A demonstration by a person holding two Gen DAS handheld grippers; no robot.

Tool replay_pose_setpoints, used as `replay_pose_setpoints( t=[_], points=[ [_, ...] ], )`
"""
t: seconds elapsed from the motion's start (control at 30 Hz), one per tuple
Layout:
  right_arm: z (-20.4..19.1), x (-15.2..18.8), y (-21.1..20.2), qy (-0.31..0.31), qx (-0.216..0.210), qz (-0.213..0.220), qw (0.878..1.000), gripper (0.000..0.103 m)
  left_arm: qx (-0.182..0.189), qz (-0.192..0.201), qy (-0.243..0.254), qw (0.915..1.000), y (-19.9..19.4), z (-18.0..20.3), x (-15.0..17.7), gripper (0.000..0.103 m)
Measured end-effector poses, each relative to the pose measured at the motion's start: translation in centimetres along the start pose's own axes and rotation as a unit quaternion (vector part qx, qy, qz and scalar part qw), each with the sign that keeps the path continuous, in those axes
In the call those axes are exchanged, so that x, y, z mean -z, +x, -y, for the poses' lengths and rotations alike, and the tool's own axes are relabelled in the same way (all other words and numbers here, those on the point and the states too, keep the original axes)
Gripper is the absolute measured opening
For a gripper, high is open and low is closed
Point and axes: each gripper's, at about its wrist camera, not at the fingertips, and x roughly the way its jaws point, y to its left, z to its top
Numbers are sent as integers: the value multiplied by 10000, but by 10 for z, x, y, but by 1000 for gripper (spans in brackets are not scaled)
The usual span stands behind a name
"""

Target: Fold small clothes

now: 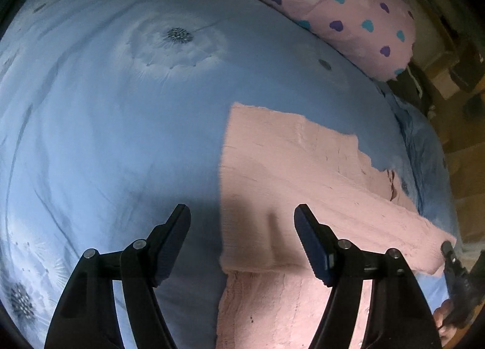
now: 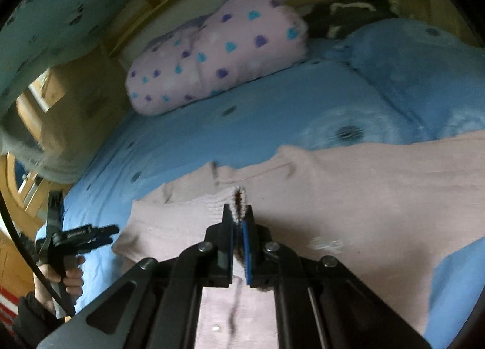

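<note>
A fuzzy pink garment lies spread on the blue bedspread, its upper part folded over the lower. My left gripper is open and empty, hovering over the garment's left edge. In the right wrist view my right gripper is shut on a ribbed edge of the pink garment and lifts it a little. The left gripper also shows in the right wrist view, held in a hand at the lower left.
A pink pillow with blue and purple hearts lies at the far side of the bed; it also shows in the right wrist view. A blue pillow lies at the right. The bed edge and wooden floor are on the right.
</note>
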Motion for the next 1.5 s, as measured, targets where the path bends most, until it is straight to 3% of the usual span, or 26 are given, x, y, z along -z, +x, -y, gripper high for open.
replay_pose_setpoints(
  t=[0.17,0.23,0.33,0.53,0.67,0.83,0.93,1.2,1.3,1.37,1.5],
  points=[
    [27,-8,-22,293,24,189,9994,5,280,54,-342,9990,0,-6,1,52],
    [35,-10,-26,362,-76,175,9992,5,208,-43,-424,9989,6,-5,3,52],
    [42,-11,-21,371,-5,107,9993,5,79,-141,-420,9990,17,-1,7,43],
    [53,-7,-1,513,313,-173,9980,5,-356,-21,7,9994,26,19,17,35],
    [56,-2,7,413,594,-231,9971,5,-709,254,194,9970,21,28,21,20],
    [66,9,25,295,974,-517,9935,5,-637,344,-21,9974,20,20,23,10],
    [74,12,32,249,1175,-567,9911,5,-429,-4,-117,9990,33,14,25,5],
    [91,31,63,192,1713,-821,9816,5,-588,-110,467,9971,27,24,26,4],
    [88,25,61,246,1880,-930,9774,17,-222,274,403,9986,-5,26,18,4],
    [84,20,54,258,2080,-911,9735,44,9,526,483,9974,-25,29,15,4],
    [84,15,34,482,2040,-757,9749,53,391,791,677,9938,-51,43,19,4]
  ],
)
